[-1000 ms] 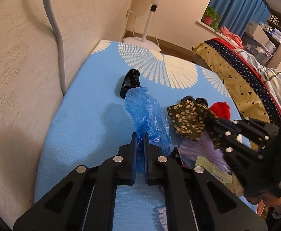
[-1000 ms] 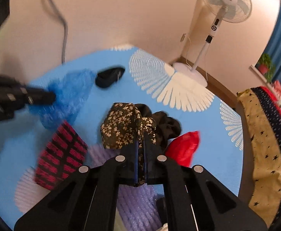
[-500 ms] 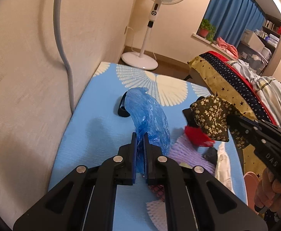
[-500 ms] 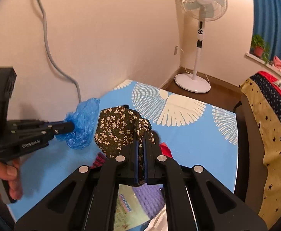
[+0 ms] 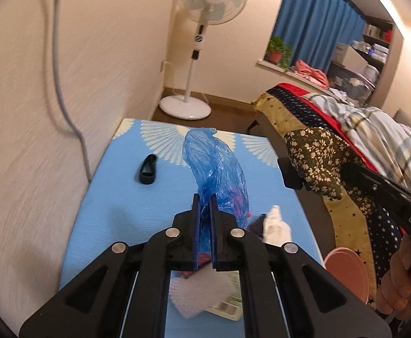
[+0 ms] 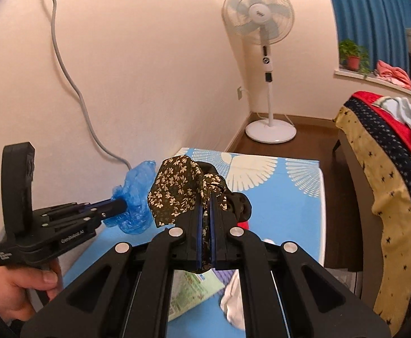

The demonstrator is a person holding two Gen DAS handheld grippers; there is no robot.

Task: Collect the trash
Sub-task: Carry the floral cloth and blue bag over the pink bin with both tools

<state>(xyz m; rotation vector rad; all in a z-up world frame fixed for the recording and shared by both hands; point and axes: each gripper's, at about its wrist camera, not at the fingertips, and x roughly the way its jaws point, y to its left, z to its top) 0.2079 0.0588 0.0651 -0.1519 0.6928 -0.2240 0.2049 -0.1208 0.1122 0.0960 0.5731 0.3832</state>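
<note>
Lifting clear of the blue desk (image 5: 106,225), the left gripper (image 5: 204,197) stays clamped on a blue plastic bag (image 5: 216,169); the right gripper (image 6: 204,197), clamped on floral cloth (image 6: 177,191), has risen beside it, ready for bagging.

the blue bag (image 5: 216,174) hides a reddish thing, perhaps cloth; paper (image 6: 194,290) partly covered.

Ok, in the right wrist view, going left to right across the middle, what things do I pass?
Left gripper shut on the crumpled blue plastic bag → dark floral-print cloth pinched in the right gripper → white standing fan by the wall → yellow star-print bedspread.
</note>
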